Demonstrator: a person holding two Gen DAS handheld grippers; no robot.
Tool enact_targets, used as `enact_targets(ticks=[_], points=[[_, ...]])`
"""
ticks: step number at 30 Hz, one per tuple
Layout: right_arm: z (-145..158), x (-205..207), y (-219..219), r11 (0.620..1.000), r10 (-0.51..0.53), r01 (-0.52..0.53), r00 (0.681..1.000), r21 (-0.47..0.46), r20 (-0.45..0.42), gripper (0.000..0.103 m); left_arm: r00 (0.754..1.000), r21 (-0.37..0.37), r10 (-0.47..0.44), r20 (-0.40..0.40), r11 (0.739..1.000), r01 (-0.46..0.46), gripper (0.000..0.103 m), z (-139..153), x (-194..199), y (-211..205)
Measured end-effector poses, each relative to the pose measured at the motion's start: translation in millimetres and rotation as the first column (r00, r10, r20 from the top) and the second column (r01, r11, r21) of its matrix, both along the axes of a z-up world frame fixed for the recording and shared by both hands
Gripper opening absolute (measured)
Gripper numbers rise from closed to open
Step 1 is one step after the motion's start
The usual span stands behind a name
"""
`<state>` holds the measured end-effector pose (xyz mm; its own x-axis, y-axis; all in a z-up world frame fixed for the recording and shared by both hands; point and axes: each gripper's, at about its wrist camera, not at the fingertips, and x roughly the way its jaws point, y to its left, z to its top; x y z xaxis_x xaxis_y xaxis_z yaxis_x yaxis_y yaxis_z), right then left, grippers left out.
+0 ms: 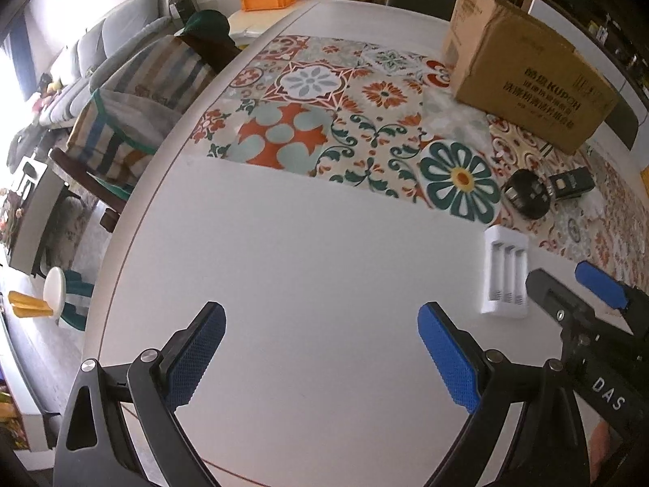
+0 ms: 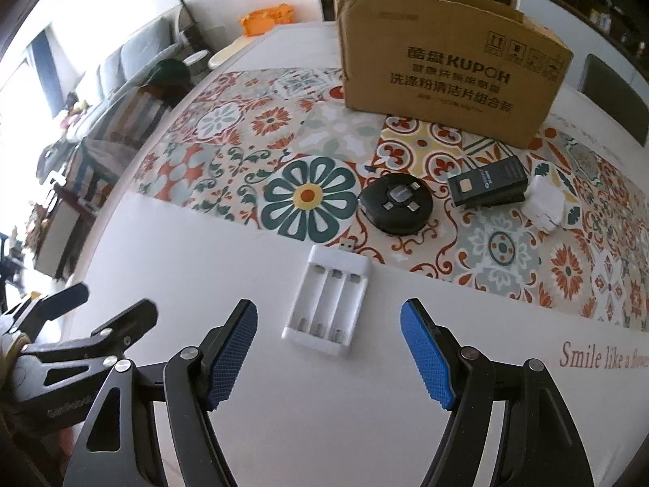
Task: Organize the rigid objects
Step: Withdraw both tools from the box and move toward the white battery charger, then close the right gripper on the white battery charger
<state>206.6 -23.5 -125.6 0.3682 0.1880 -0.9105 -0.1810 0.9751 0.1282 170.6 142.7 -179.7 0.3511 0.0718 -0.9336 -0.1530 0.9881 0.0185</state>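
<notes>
Grippers both stood spread wide with nothing between their pads: your left gripper (image 1: 320, 349) hung over bare white table (image 1: 304, 251), and your right gripper (image 2: 328, 349) pointed at the white battery charger (image 2: 326, 304). That charger lay flat on the table, its USB plug just reaching the edge of the patterned mat (image 2: 227, 162). On the mat you had a round black cable reel (image 2: 395, 209), a dark rectangular device (image 2: 488, 186) touching a white adapter (image 2: 545, 205), and behind them an open cardboard box (image 2: 446, 69).
</notes>
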Motion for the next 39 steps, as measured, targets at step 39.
enact_targets(ticks=[39], points=[[-59, -8, 27, 0.989, -0.12, 0.136, 0.971, -0.063, 0.206, 0.049, 0.996, -0.006, -0.087, -0.017, 0.996, 0.087, 0.097, -42, 12, 1]])
